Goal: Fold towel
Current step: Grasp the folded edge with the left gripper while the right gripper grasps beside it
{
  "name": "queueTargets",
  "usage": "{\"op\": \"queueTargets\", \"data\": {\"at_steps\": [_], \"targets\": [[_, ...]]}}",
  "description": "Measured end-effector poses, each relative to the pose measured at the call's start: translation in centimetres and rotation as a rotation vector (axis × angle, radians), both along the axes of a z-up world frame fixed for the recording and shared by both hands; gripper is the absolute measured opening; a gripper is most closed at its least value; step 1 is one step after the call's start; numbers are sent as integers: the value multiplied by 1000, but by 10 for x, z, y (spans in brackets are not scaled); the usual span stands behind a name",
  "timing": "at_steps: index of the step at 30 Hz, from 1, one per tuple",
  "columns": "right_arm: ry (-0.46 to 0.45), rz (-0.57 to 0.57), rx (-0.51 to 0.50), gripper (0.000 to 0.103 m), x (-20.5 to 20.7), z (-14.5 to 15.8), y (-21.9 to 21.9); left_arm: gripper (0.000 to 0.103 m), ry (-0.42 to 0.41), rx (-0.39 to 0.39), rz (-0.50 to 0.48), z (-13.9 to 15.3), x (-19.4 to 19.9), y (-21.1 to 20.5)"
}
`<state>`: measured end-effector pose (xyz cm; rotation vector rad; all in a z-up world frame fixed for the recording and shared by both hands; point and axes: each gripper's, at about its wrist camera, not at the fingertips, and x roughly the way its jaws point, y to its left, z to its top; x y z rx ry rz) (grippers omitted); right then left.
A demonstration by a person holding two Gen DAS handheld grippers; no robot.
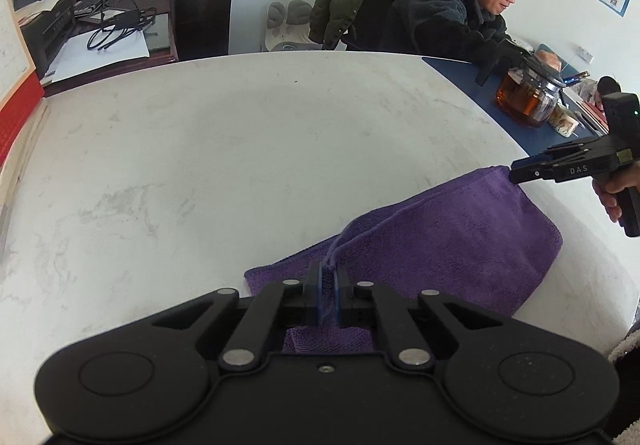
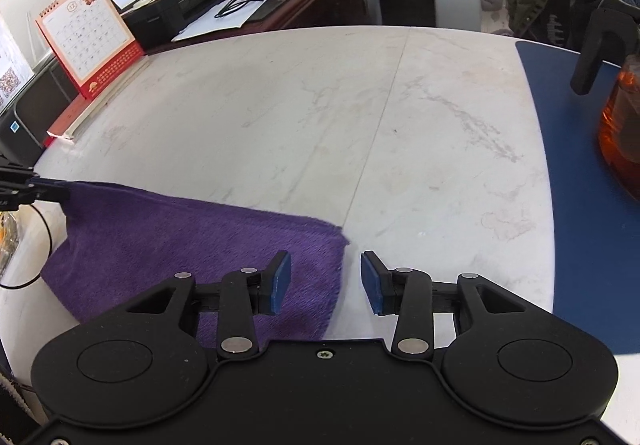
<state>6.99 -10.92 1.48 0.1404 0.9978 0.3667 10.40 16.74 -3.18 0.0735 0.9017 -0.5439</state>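
The purple towel (image 1: 448, 241) lies on the white marble bench (image 1: 240, 149), near its front edge, already doubled over with a rounded fold along one side. The left tool (image 1: 329, 281) is closed on a pinch of the towel's near corner, the cloth bunched between its blue pads (image 1: 317, 285). The right tool (image 2: 326, 279) stands open, its blue pads (image 2: 280, 281) spread apart; the towel's other corner lies under and between them, and the edge there runs just inside the gap. In the left view the right tool's tips meet the far corner of the towel, though that view does not show the gap.

On a blue mat (image 2: 576, 181) to the right sits a glass teapot (image 1: 528, 97) holding amber tea. A desk calendar (image 2: 86, 37) stands at the bench's far left edge.
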Motion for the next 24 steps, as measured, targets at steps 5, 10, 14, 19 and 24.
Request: {"op": "queueTargets", "data": {"at_steps": [5,10,14,19,24], "targets": [[3,64,28,40,20,-11,-1,5,11,7,-1,0,0,1],[8,151,26,39,35,-16,3,5,22,12,4,-1,1,1],[-1,220,5,30,35,-13,13,5,31,11,7,-3,1,5],[-32,301,-45,16,23,-5,23,5,39,18,6,-4,1,5],[-80,306,-87,16,16,3,25,5,44,21,0,-5,2,4]]}}
